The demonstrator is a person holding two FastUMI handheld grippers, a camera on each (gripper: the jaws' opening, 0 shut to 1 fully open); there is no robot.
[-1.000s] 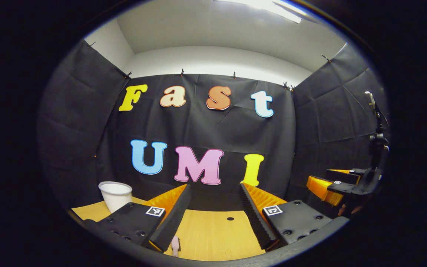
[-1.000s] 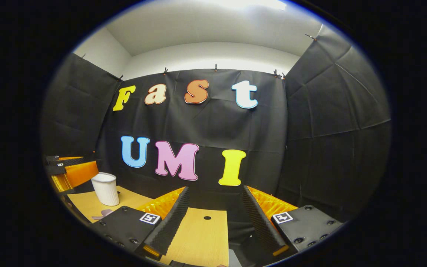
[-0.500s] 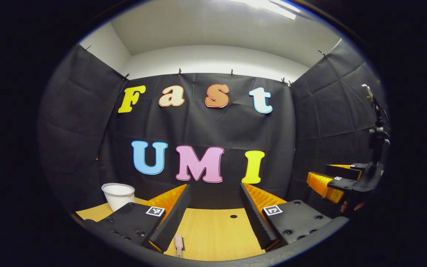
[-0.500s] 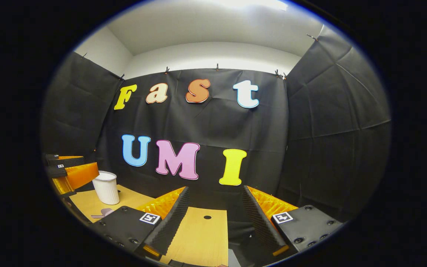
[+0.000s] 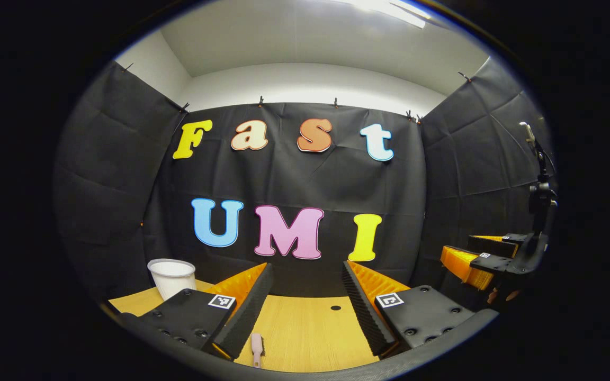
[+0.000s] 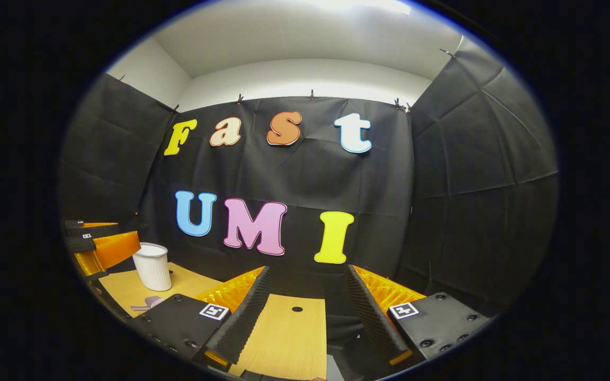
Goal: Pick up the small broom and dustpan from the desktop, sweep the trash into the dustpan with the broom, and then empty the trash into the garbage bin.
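1. We hold the left hand-held gripper [image 5: 305, 307] level, its jaws spread wide and holding nothing.
2. We hold the right hand-held gripper [image 6: 305, 312] level beside it, jaws likewise wide apart.

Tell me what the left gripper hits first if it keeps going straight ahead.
Likely nothing nearby: the left gripper, jaws open, points over the desktop at the black cloth wall. Depth is unclear.

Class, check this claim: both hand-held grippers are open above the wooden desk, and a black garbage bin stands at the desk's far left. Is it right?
Not quite: the garbage bin is white, not black, as the left gripper view shows. The rest holds: the left hand-held gripper and the right hand-held gripper are open above the wooden desk.
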